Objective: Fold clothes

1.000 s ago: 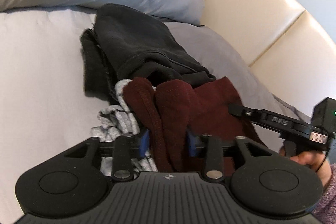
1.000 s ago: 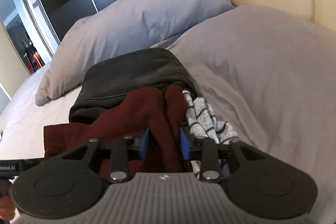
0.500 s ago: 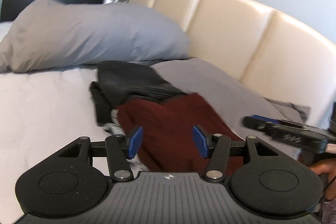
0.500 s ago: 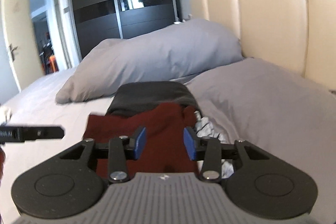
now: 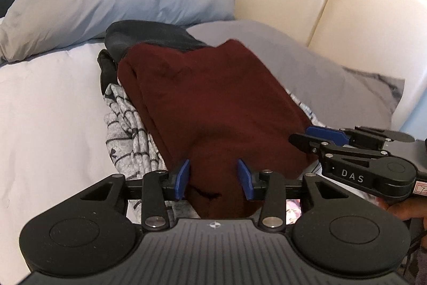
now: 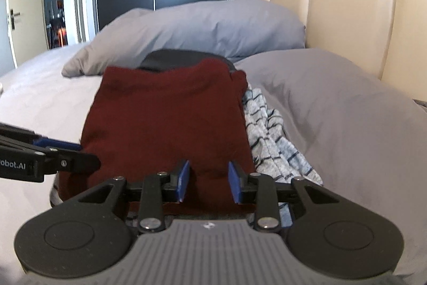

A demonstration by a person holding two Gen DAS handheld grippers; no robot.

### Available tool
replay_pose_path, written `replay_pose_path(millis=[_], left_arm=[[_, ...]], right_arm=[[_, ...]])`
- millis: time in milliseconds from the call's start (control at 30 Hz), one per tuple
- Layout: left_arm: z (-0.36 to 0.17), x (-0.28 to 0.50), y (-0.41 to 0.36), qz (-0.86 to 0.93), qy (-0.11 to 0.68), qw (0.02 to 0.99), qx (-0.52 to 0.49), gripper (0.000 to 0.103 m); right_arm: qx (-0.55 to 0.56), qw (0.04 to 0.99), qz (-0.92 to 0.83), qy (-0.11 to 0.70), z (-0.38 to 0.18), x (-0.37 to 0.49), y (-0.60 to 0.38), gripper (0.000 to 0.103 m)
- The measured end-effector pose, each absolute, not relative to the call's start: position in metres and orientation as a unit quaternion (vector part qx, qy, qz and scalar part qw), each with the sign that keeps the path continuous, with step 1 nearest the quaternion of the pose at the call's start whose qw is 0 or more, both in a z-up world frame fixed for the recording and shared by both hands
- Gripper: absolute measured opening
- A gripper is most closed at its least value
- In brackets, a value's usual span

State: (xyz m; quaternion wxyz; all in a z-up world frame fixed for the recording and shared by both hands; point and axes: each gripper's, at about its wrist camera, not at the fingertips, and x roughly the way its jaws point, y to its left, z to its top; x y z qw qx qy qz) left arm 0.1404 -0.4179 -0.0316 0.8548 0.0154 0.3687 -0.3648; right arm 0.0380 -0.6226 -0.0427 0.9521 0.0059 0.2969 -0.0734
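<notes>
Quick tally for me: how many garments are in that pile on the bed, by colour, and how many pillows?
Maroon garment: 1
Black garment: 1
Grey striped garment: 1
Grey pillows: 2
Total: 5

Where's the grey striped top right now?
The grey striped top lies on the bed under the maroon garment, poking out on its right in the right wrist view, against the near grey pillow.

Dark garment (image 5: pixel 149 36) and striped garment (image 5: pixel 125 124) mostly hidden (under maroon garment (image 5: pixel 213 103)).
</notes>
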Motion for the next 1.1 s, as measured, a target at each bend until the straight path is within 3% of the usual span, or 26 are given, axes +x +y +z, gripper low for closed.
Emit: replay_pose_path(millis=[367,467,733,833,1100], left_arm=[[-0.022,0.135,-0.413,-0.347,0.376,0.859,0.011,0.049],[-0.011,0.126,-0.404,-0.344,0.354,0.869,0.024,0.05],[0.034,0.103,-0.351,-0.326,0.32,0.889,0.034,0.053],[0.058,0.091,-0.32,-0.312,0.295,0.902,0.034,0.059],[0.113,0.059,-0.229,-0.256,0.244,0.934,0.051,0.076]], right_arm=[[0.01,0.949,-0.095,0.301,-0.034,0.033,-0.613,0.04],[0.016,0.952,-0.105,0.287,-0.019,0.026,-0.604,0.06],[0.035,0.958,-0.091,0.268,0.041,0.004,-0.563,0.081],[0.034,0.963,-0.08,0.253,0.068,-0.006,-0.534,0.09],[0.007,0.974,-0.025,0.224,0.116,-0.032,-0.435,0.097]])
